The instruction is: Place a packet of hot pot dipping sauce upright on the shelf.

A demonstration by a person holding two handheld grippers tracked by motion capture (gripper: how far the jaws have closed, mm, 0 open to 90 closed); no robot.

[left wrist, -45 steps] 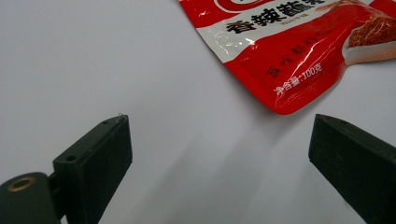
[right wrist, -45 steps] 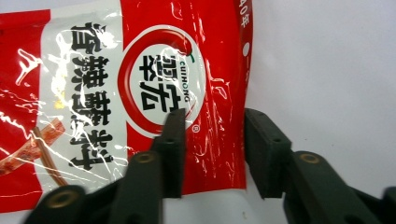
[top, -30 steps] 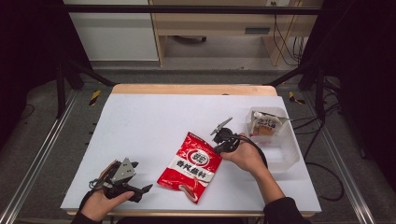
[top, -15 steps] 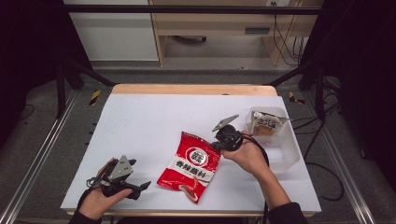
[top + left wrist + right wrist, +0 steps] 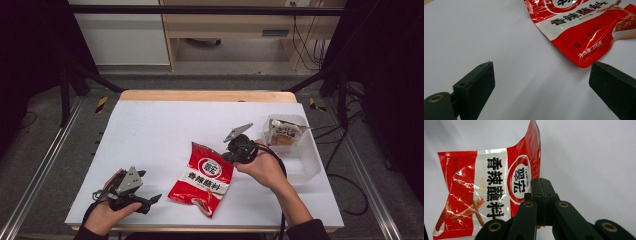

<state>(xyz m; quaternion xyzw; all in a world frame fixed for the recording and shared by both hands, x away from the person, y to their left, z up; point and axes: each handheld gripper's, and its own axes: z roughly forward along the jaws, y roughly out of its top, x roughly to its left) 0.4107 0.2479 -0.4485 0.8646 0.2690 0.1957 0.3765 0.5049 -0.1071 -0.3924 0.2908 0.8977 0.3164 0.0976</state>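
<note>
A red snack pouch [image 5: 202, 177] with white print lies on the white table, its upper right edge raised. My right gripper [image 5: 230, 156] is shut on that edge; in the right gripper view the jaws [image 5: 541, 181] are pressed together, with the pouch [image 5: 486, 190] hanging to their left. My left gripper [image 5: 150, 202] rests near the table's front left, held in a hand, open and with nothing between its jaws. In the left gripper view [image 5: 541, 75] the pouch's lower corner [image 5: 584, 32] lies just beyond the wide-apart jaws.
A clear plastic container [image 5: 305, 165] stands at the right of the table, with a small packet [image 5: 284, 134] leaning in its far end. The table's front edge runs just below my left hand. Cables hang off the right side.
My right gripper has risen a little, still shut on the pouch, and the pouch's gripped edge has lifted with it. The left gripper has stayed put.
</note>
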